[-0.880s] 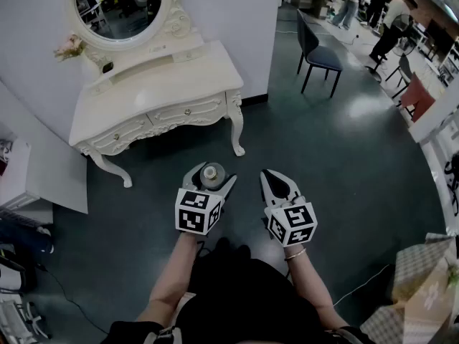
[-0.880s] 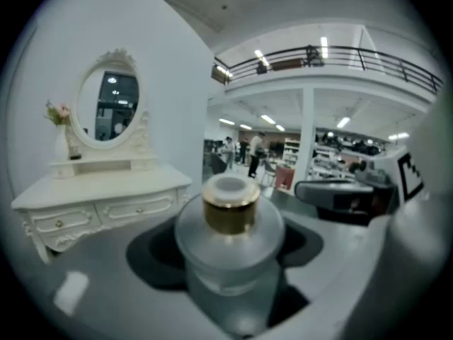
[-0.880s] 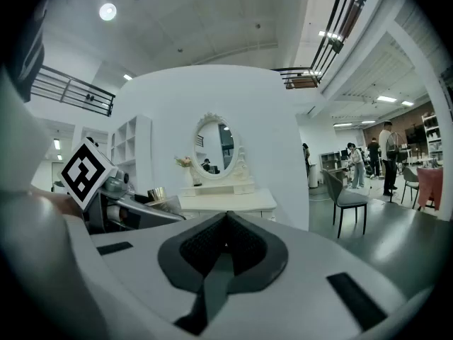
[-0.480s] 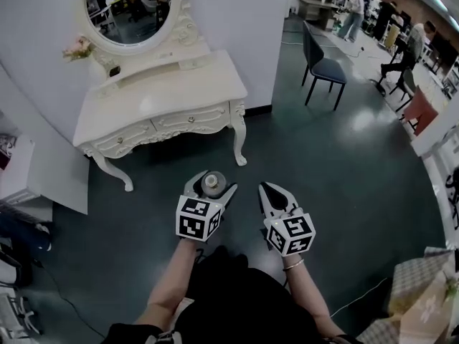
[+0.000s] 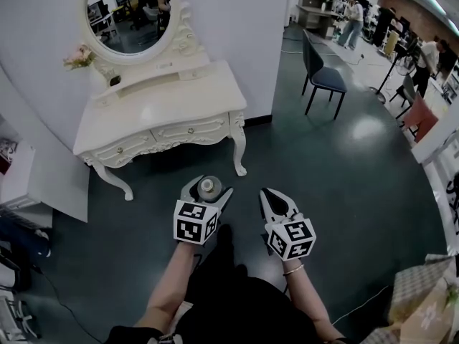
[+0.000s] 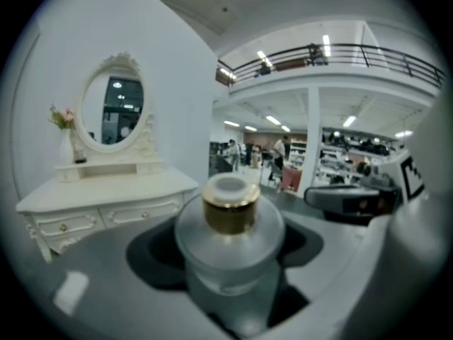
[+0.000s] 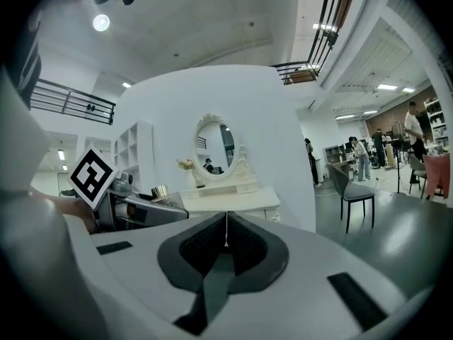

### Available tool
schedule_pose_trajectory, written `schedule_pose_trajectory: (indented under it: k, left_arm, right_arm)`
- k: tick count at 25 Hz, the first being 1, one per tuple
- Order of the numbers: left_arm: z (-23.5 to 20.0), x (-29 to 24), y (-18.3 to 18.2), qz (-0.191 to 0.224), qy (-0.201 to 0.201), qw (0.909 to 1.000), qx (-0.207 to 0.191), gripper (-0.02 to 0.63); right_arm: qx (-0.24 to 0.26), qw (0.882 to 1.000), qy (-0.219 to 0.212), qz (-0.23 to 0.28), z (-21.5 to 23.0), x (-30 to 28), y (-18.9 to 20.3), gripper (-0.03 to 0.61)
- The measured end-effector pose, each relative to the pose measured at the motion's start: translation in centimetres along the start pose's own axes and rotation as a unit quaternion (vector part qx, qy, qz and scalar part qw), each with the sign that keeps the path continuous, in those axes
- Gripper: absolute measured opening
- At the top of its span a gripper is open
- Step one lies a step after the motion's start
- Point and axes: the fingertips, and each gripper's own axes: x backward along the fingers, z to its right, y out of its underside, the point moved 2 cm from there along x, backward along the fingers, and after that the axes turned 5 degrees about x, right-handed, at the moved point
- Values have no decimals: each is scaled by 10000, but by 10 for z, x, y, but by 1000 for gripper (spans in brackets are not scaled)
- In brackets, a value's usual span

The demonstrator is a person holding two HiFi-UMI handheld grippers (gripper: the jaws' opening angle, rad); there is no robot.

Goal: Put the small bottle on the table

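As we stepped nearer, the table drew closer, but the bottle stayed short of it, clamped between the wide-spread jaws of our left claw; our right claw was closed on nothing. Placing remained ahead.

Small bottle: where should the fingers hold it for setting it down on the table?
On the small bottle, the frosted round body, below the gold cap, from the sides, kept upright, as the left gripper holds it now. The body is widest; the cap is narrow.
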Motion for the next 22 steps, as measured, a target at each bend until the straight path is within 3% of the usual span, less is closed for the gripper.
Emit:
schedule_pose_trajectory:
  k: [9, 22]
  left_arm:
    - [-40, -50, -19, -47, 45, 10000, -19, 339]
    - [-128, -160, -65, -183, 153, 9997, 12, 339]
  right_arm:
    - [-227, 9997, 81, 21, 30, -58, -6, 5]
    - [-216, 9997, 98, -107, 80, -196, -31, 5]
